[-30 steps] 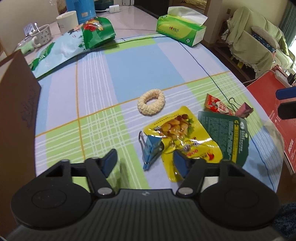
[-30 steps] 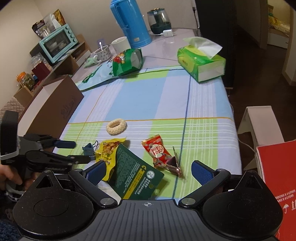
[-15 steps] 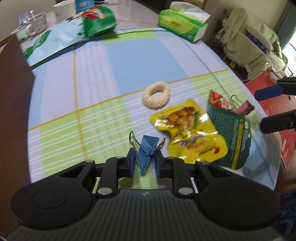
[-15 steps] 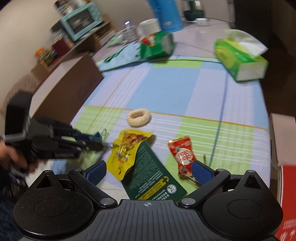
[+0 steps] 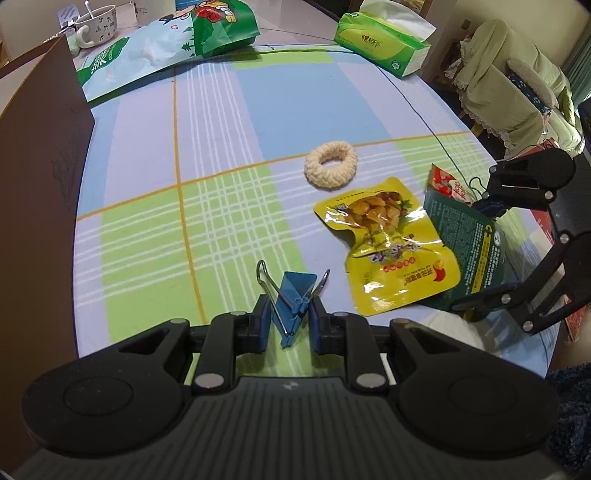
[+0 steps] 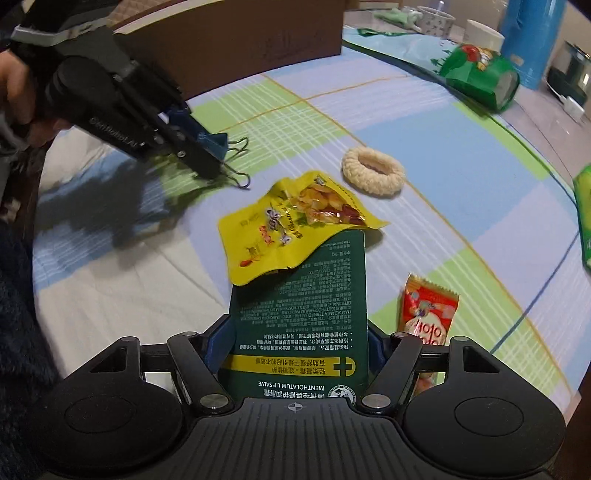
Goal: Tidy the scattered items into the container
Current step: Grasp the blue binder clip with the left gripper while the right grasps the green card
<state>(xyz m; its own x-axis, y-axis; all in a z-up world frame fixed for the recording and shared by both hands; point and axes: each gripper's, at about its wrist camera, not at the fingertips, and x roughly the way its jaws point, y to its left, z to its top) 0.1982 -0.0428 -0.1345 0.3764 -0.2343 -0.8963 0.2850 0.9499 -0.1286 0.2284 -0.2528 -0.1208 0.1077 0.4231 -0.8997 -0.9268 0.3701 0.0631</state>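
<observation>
My left gripper (image 5: 287, 325) is shut on a blue binder clip (image 5: 291, 295), held just above the checked cloth; the right wrist view shows the same clip (image 6: 214, 142). My right gripper (image 6: 297, 347) is shut on a dark green lip-salve card (image 6: 299, 314), whose far end is tucked under a yellow snack pouch (image 6: 291, 221). In the left wrist view the card (image 5: 465, 236) stands tilted up at the right. A cream woven ring (image 5: 330, 166) lies beyond the pouch (image 5: 388, 243). A red candy packet (image 6: 428, 314) lies right of the card. The brown cardboard box (image 5: 37, 184) stands at the left.
A green tissue box (image 5: 380, 44), a green snack bag (image 5: 221, 26), a large flat bag (image 5: 129, 55) and a mug (image 5: 96, 26) sit at the far end. A blue thermos (image 6: 535, 37) stands at the back. The table edge drops off to the right near draped chairs (image 5: 498, 85).
My left gripper went from open to shut on the blue clip and lifted it. My right gripper swung left and shut on the green card, tilting it up.
</observation>
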